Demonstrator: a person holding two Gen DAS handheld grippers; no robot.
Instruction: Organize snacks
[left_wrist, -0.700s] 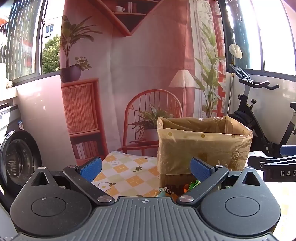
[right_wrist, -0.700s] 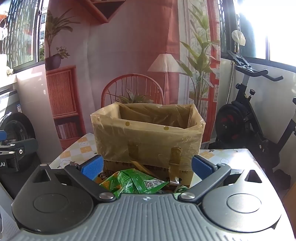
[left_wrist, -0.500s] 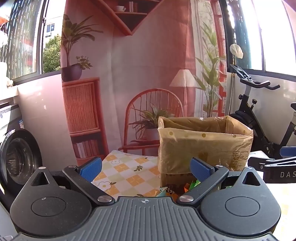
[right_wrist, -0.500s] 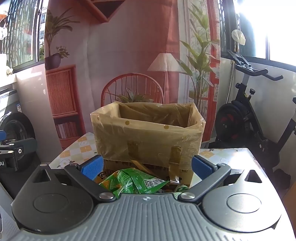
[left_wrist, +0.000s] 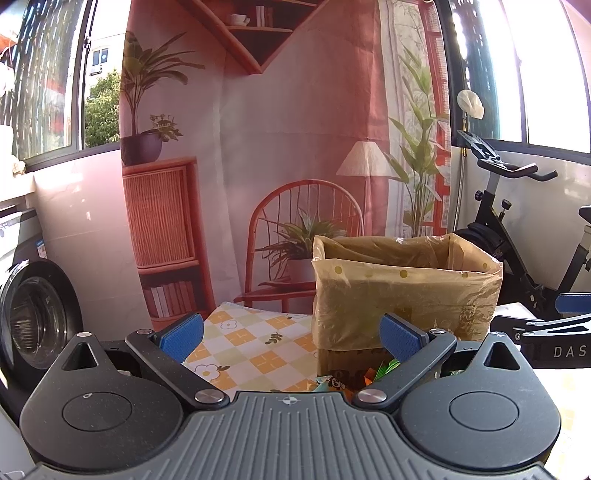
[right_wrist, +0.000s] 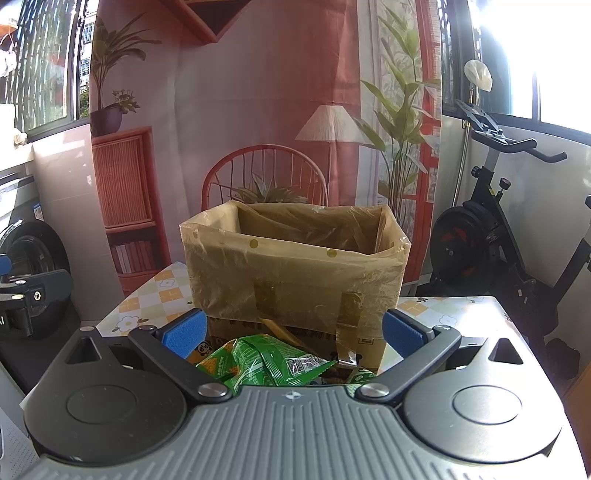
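A cardboard box lined with a yellowish plastic bag (right_wrist: 295, 273) stands open on the checked tablecloth (right_wrist: 162, 295); it also shows in the left wrist view (left_wrist: 402, 291). Green snack packets (right_wrist: 266, 363) lie in front of the box, just under my right gripper (right_wrist: 293, 332), which is open and empty above them. My left gripper (left_wrist: 291, 334) is open and empty, to the left of the box, with a few packets (left_wrist: 332, 382) peeking out below it. The right gripper's side shows at the right edge of the left wrist view (left_wrist: 546, 332).
A washing machine (left_wrist: 33, 317) stands at the left. An exercise bike (right_wrist: 498, 236) stands at the right beyond the table edge. A printed backdrop with a chair and plants hangs behind the table.
Both views have shifted very slightly; the box sits a little lower in frame. Both grippers stay open and empty.
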